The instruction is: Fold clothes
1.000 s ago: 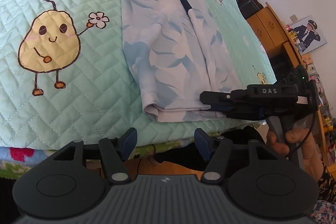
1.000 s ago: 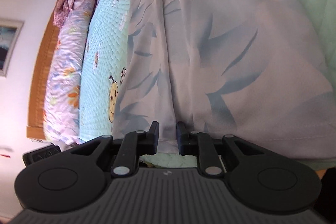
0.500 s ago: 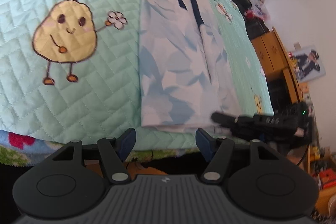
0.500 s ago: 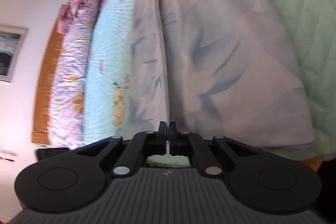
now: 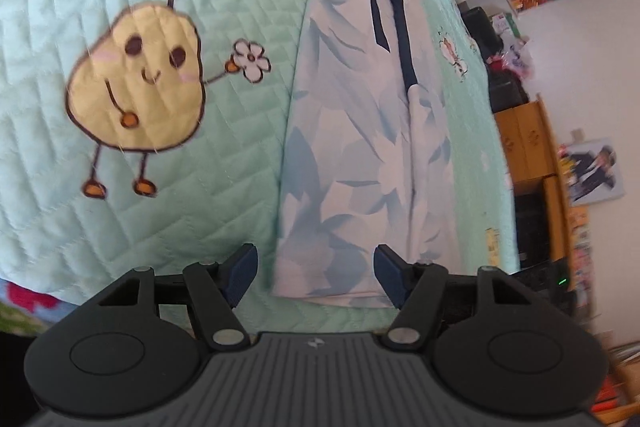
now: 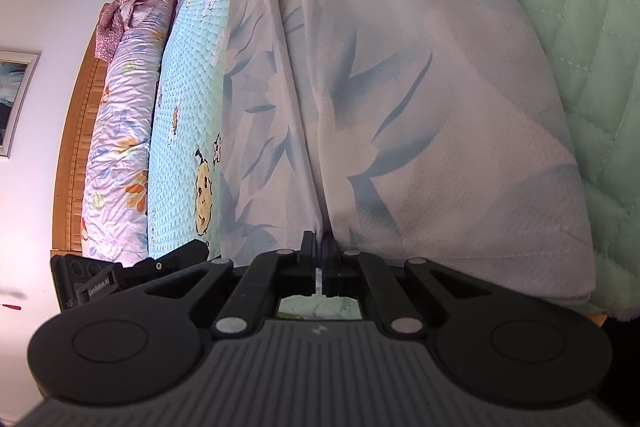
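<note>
Right gripper [image 6: 319, 247] is clenched on the near hem of the shirt [image 6: 400, 99], laid lengthwise-folded on the bed [image 5: 160, 187]. Left gripper [image 5: 316, 269] is released beside the hem. Crosswise fold is judged left.

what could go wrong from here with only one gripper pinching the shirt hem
1. The right gripper pinches only a thin bit of the shirt hem, so the cloth may slip out when lifted.
2. The left gripper is open at the other corner; lifting now would drag the shirt askew on the quilt.
</note>
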Tool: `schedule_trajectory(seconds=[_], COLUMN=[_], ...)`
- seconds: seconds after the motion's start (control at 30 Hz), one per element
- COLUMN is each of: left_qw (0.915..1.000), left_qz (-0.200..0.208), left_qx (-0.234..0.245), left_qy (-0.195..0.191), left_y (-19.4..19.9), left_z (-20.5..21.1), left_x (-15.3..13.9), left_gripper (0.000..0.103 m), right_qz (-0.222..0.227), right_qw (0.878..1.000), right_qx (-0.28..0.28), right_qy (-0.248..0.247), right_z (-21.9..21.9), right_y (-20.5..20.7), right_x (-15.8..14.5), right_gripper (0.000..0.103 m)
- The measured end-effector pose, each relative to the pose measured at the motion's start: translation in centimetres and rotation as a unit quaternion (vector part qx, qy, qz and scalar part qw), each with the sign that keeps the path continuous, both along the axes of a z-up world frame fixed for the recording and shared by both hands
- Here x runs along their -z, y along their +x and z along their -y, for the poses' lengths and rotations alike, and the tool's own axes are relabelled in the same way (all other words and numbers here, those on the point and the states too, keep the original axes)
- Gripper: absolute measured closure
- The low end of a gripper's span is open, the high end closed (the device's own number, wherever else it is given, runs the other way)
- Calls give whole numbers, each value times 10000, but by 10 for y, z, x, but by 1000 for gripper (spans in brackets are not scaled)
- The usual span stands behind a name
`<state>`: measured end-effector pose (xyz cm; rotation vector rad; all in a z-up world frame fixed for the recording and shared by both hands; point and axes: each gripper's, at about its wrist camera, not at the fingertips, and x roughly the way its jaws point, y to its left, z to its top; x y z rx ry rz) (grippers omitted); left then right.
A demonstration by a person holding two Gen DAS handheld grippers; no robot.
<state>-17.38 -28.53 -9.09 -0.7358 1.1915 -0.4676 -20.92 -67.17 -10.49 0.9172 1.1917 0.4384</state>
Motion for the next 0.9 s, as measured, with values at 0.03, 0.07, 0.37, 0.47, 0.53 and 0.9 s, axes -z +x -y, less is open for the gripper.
schedule_trajectory(seconds=[0.03,0.07,0.37,0.47,0.53,0.9], left_qw=[9998,9994,9924,9920,9923,9977], left_qz=[-84,-168,-382,-339,-316,-471], left_qx=[-39,-77,-260,-199,-169,-190], left_qy=[-152,-304,-1144,-1198,-1185,-447], left_y=[0,1,-3,-4,-4,-6], left_z=[-2,-5,-13,-11,-12,-13], left_x=[4,7,27,26,26,22], left_gripper=[36,36,36,36,39,90], right_qz=[-12,-21,-52,-57,-61,-75], right_qw=[10000,10000,9998,9998,9998,9996], right_qx=[7,12,33,44,54,51], right_qy=[23,50,173,173,191,258], right_z=[1,1,3,3,2,0], right_y=[0,0,1,-1,-1,1], right_x=[1,2,6,4,5,7], right_gripper=[102,102,102,102,102,102])
